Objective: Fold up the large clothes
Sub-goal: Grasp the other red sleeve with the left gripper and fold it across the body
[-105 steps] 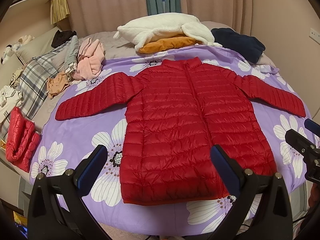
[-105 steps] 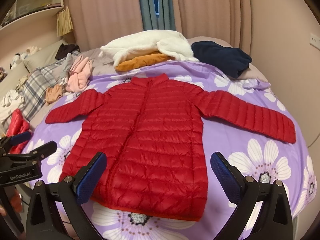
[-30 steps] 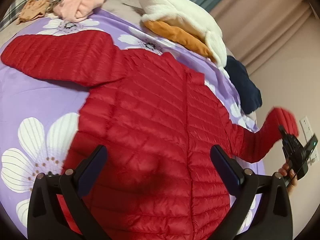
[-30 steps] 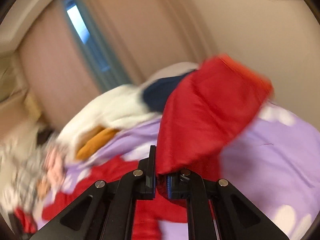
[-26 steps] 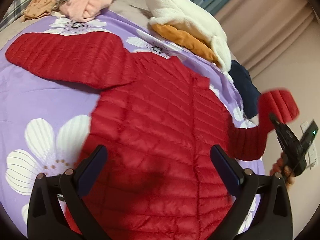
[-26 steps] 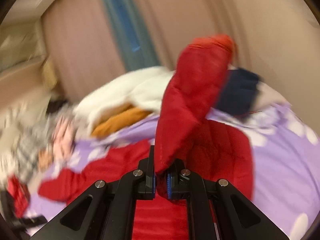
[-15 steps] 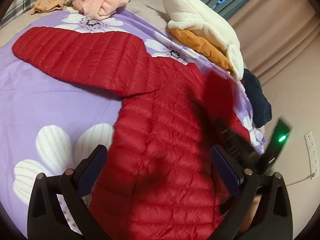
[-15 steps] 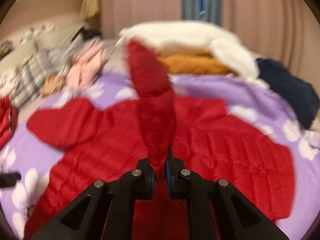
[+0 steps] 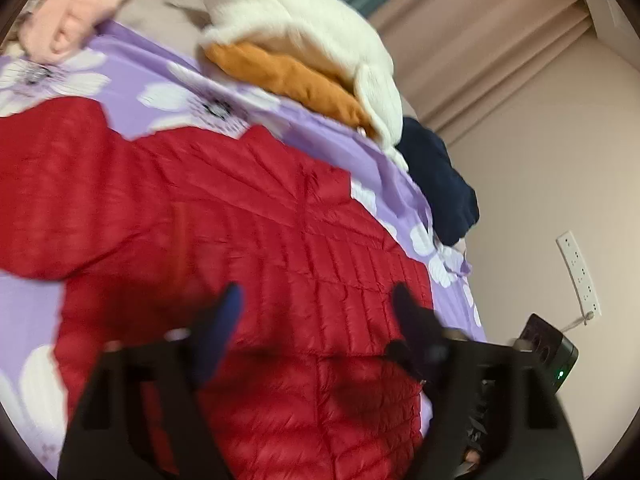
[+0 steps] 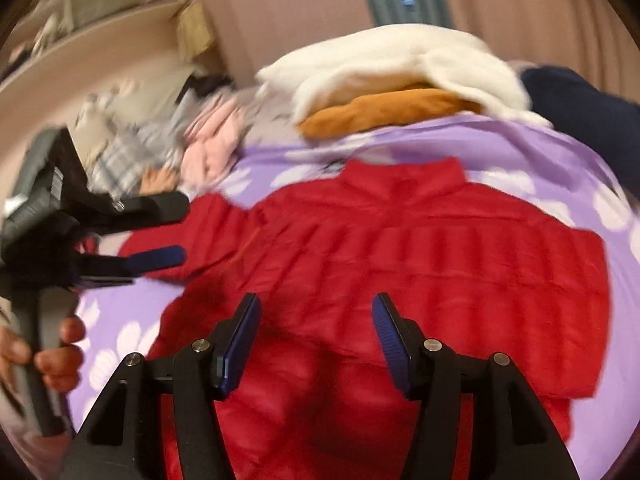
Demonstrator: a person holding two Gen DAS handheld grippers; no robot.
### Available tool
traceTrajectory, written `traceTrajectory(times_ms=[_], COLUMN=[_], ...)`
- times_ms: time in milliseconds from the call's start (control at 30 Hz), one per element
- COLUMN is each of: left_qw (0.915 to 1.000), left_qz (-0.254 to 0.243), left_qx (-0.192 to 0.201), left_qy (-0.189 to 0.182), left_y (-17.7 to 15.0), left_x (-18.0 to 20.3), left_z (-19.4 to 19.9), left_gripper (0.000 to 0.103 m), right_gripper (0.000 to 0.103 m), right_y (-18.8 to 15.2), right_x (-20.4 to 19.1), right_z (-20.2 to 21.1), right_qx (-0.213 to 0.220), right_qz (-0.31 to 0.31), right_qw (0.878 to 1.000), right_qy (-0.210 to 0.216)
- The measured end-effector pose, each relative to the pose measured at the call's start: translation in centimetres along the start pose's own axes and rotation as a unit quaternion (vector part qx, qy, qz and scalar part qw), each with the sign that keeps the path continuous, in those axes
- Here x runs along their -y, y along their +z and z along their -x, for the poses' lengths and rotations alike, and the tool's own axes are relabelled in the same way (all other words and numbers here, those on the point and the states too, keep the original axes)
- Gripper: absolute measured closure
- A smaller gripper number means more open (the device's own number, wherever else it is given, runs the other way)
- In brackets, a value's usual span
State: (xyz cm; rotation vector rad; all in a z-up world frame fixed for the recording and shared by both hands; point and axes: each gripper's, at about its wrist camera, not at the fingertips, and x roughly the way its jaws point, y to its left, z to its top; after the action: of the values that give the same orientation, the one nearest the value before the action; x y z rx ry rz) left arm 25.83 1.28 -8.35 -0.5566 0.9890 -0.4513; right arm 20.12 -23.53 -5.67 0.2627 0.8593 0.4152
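The red puffer jacket is spread flat on the purple floral bedspread. Right gripper jaws are opening, nothing between them. Left gripper is closing, also empty — the outstretched sleeve is nearest it, off leftward.
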Motion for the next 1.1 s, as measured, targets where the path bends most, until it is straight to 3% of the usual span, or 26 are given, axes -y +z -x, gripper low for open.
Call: traceTrajectory(times_ms=[67,167,300,433,467,567,700,833,967,1100], left_qw=[0.9997,0.9959,0.9920,0.9933,0.9939,0.9966,0.9929,0.9783,0.9524,0.9322], left_qz=[0.005,0.010,0.028,0.032,0.040,0.049,0.086,0.158,0.249,0.298], left_qx=[-0.021,-0.041,-0.069,-0.070,-0.067,-0.013,0.051,0.103,0.156,0.192], left_qy=[0.013,0.080,0.102,0.086,0.078,0.065,0.064,0.085,0.083,0.074], left_y=[0.1,-0.5,-1.9,-1.5,-1.3,-1.0,-1.1,-0.6,-0.8,-0.9], left_x=[-0.4,-2.1,-4.9,-5.3,-5.4,-5.9,-9.5,-16.2,-23.0,-27.0], left_z=[-2.4,-5.4,-7.4,-6.2,-5.3,0.1,6.8,13.1,18.3,20.7], left_gripper=[0.057,0.057,0.066,0.064,0.059,0.026,0.022,0.022,0.022,0.022], right_gripper=[0.049,0.057,0.057,0.057,0.057,0.057,0.056,0.056,0.056,0.056], right_y=[0.2,-0.4,-2.3,-3.2,-3.1,-2.4,-2.2,-2.8,-3.6,-4.3], right_x=[2.1,4.6,6.6,6.6,6.5,6.2,5.4,4.9,3.9,3.0], right_z=[-0.2,-0.8,-3.2,-4.2,-4.1,-2.9,-0.3,1.8,3.0,3.4], right_qx=[-0.002,-0.011,-0.059,-0.074,-0.074,-0.063,-0.033,-0.017,-0.011,-0.017], right_qz=[-0.023,-0.060,-0.088,-0.091,-0.092,-0.103,-0.097,-0.108,-0.110,-0.105], right_qw=[0.999,0.996,0.991,0.989,0.989,0.990,0.993,0.993,0.993,0.994], right_qy=[-0.040,-0.059,-0.077,-0.087,-0.089,-0.070,-0.059,-0.040,-0.033,-0.033])
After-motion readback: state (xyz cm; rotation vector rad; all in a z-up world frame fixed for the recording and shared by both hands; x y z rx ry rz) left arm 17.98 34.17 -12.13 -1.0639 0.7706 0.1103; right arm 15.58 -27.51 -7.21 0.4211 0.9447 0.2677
